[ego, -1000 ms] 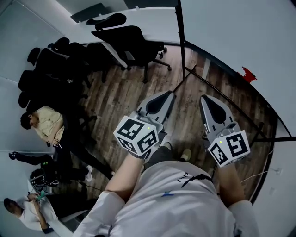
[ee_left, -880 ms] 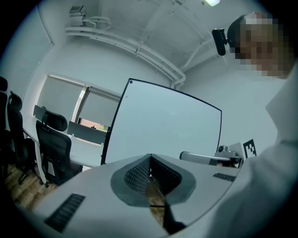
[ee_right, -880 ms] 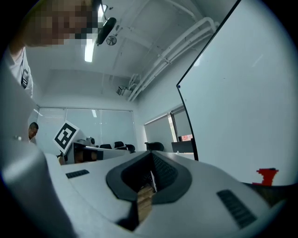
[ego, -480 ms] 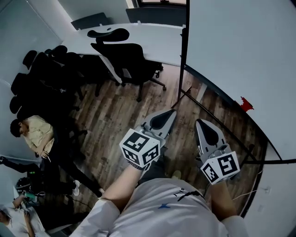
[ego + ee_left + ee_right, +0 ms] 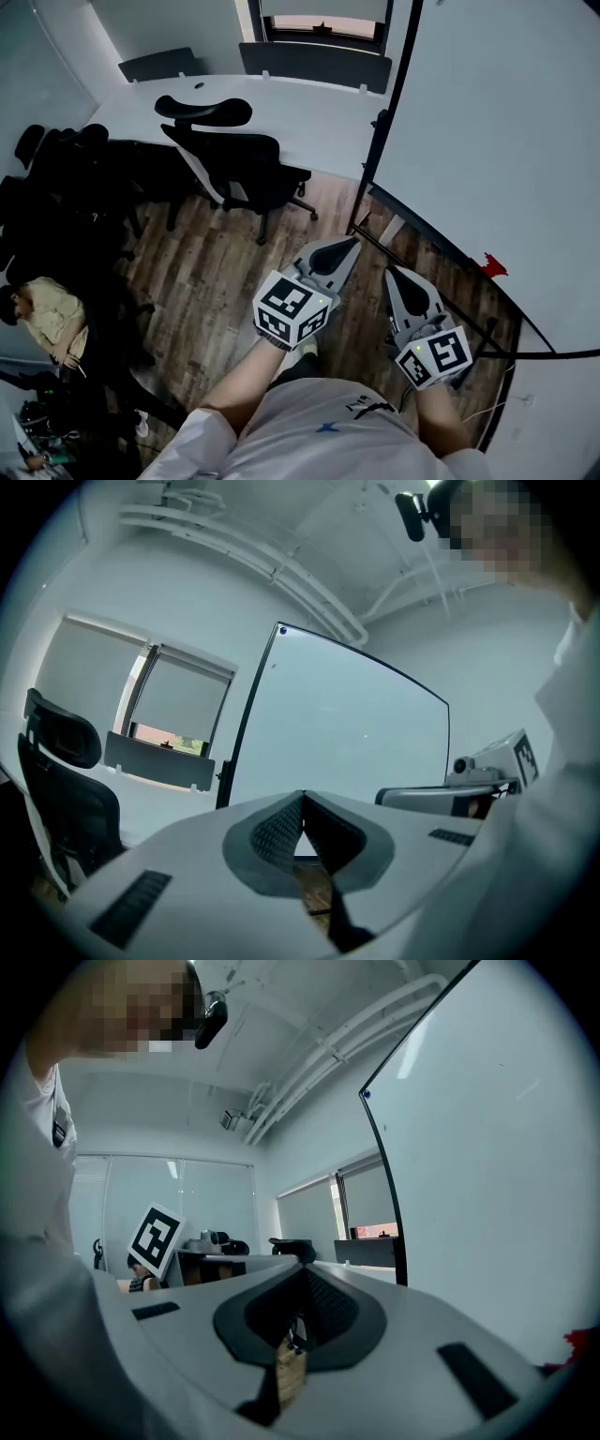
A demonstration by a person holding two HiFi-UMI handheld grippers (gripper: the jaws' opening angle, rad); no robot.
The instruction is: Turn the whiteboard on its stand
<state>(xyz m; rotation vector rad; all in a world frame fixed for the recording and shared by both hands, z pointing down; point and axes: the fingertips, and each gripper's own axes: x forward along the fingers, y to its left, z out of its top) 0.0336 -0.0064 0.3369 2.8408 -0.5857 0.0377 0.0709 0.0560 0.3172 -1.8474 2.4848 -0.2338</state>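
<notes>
Closer to the whiteboard [image 5: 497,141] than a second ago, with left gripper [image 5: 349,244] and right gripper [image 5: 393,275] both carried forward over the floor [image 5: 225,262]; more desk [image 5: 309,112] in sight behind the chair [image 5: 234,159]. Pressed together, both pairs of jaws, clamped on nothing, pointing level toward the board's left edge and short of it. Stands upright at right, cut off by the head view's top and right side. Shows only part of the black stand [image 5: 380,164], with floor bars partly hidden behind the right gripper. Cannot make out the small red thing [image 5: 493,266] at the board's lower edge. Half cut off at far left, a seated person [image 5: 47,314].
</notes>
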